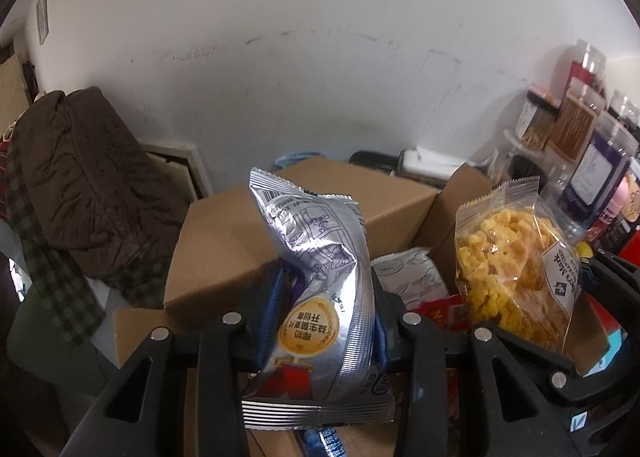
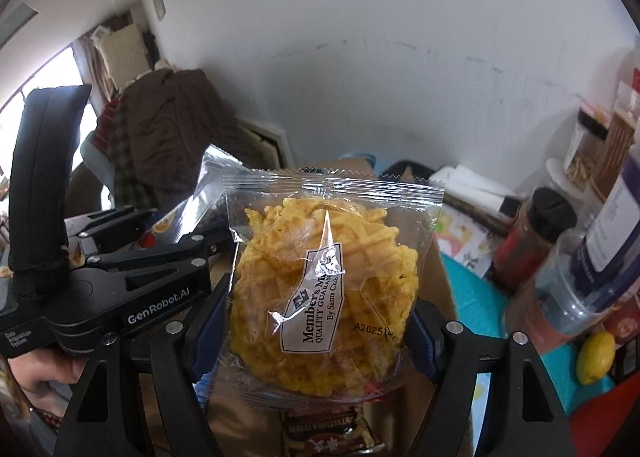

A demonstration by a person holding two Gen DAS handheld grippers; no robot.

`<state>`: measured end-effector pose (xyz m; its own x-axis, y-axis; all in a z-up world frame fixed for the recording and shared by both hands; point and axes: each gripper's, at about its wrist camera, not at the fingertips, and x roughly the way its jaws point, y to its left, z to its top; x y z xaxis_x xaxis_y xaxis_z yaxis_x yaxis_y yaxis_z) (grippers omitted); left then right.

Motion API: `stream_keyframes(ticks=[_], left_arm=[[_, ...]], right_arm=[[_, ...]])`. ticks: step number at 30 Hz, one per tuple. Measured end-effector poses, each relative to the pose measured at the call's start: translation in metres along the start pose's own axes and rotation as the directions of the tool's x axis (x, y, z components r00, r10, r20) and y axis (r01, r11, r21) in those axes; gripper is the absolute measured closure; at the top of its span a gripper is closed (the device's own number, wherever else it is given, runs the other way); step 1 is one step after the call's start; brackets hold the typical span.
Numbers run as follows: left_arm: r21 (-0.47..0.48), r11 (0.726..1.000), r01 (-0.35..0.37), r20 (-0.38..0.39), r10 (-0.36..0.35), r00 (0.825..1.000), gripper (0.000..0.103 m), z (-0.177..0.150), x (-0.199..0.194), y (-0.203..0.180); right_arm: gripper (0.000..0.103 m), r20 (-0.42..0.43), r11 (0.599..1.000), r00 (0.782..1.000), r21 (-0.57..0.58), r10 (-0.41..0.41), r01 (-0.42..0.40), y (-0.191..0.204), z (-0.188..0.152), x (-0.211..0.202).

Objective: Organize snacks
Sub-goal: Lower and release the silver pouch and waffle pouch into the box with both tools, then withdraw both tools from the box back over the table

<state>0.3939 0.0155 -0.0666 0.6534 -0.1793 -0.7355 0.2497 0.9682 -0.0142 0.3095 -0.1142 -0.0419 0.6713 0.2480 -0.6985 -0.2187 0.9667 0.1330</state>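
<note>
Left wrist view: the left gripper [image 1: 326, 321] is nearly closed, pinching a silver snack bag [image 1: 320, 289] upright above an open cardboard box [image 1: 452, 213]. More packets sit in the box, so some sorting looks done already.

Right wrist view: the right gripper [image 2: 320, 321] stands wider, its blue pads squeezing a clear bag of yellow waffle crisps [image 2: 328, 281]. Both bags are in the air, so neither is put away yet. Jars [image 2: 532, 245] crowd the right side, untouched.

left gripper [image 1: 326, 309] tilted downward, blue pads pinched on a silver snack packet [image 1: 320, 297], right gripper [image 2: 320, 321] tilted downward, jaws wider, clamping a clear waffle-snack bag [image 2: 328, 281], hand [image 2: 36, 373] probably gripping left handle
</note>
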Motion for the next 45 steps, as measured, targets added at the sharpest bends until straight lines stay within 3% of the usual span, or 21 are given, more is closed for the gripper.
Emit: stream_keyframes(ticks=[4,11,14,18,20,22,24,36,45], left_arm=[[0.028,0.997,-0.071,-0.008,0.071,0.997,0.065,-0.002,0.005,-0.001],[0.017,0.999,-0.04,-0.085,0.041,0.996,0.065,-0.003,0.022,0.001],[0.02,0.999,-0.033,-0.125,0.035,0.992,0.064,-0.005,0.029,-0.002],[0.015,0.999,-0.045,-0.138,0.047,0.989,0.059,-0.006,0.032,-0.002],[0.016,0.998,-0.058,-0.135,0.06,0.989,0.05,-0.006,0.033,-0.001],[0.019,0.996,-0.084,-0.123,0.086,0.989,0.035,-0.005,0.03,-0.001],[0.016,0.994,-0.106,-0.107,0.107,0.988,0.032,-0.004,0.026,-0.001],[0.001,0.999,-0.046,0.023,0.046,0.999,0.032,0.003,-0.026,-0.005],[0.016,1.0,-0.006,0.145,0.003,0.989,0.032,0.002,-0.087,-0.015]], right_arm=[[0.026,-0.046,1.0,0.999,0.005,-0.026,0.026,-0.002,-0.003,0.011],[0.023,-0.078,0.99,0.988,-0.047,-0.135,0.132,0.004,-0.007,0.024],[0.016,-0.097,0.986,0.982,-0.066,-0.16,0.154,0.01,-0.008,0.027],[0.016,-0.103,0.982,0.979,-0.082,-0.178,0.17,0.013,-0.009,0.029],[0.016,-0.107,0.98,0.977,-0.091,-0.187,0.177,0.014,-0.009,0.029],[0.016,-0.112,0.979,0.975,-0.092,-0.191,0.181,0.015,-0.01,0.027],[0.016,-0.106,0.979,0.975,-0.09,-0.194,0.185,0.015,-0.009,0.025],[0.016,-0.023,0.986,0.987,-0.054,-0.157,0.156,0.016,-0.003,-0.014],[0.016,0.075,0.994,0.992,-0.03,-0.106,0.109,0.021,0.0,-0.057]])
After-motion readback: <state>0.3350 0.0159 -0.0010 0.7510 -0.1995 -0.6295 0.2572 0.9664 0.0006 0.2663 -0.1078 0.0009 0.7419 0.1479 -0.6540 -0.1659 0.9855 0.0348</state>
